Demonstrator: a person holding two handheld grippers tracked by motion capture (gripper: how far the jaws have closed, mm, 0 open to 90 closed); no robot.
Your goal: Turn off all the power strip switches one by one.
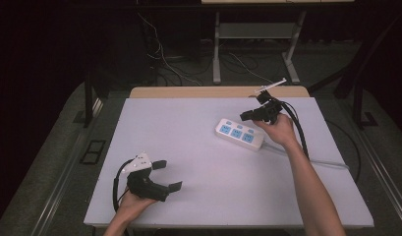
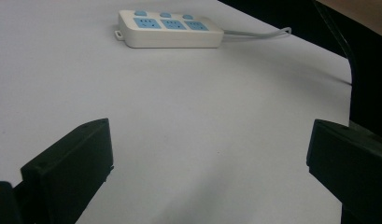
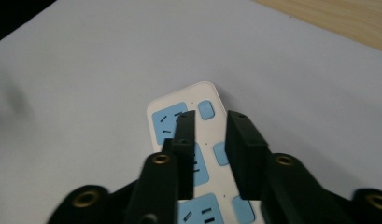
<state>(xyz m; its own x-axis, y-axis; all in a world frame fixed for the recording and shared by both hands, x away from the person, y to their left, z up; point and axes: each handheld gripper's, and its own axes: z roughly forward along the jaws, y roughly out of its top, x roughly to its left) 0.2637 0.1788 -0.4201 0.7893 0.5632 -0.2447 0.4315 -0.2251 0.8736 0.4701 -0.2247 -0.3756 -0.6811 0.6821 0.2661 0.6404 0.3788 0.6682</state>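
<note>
Strip: one white power strip (image 1: 240, 133) lies flat, right of centre on the white table (image 1: 198, 147); three blue sockets, three blue switches, cord trailing right.
Right gripper (image 1: 248, 115): hovers just above the strip, jaws a narrow gap apart, nothing between them; probably aimed at a switch (image 3: 207, 109).
Left gripper (image 1: 169, 176): rests near the table's front edge, jaws wide, empty, likely waiting out of the way.
Count: two grippers, one strip.

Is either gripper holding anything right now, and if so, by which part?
Nothing is held. The right gripper hovers above the power strip with a narrow empty gap between its jaws; the left gripper is open over bare table.
</note>
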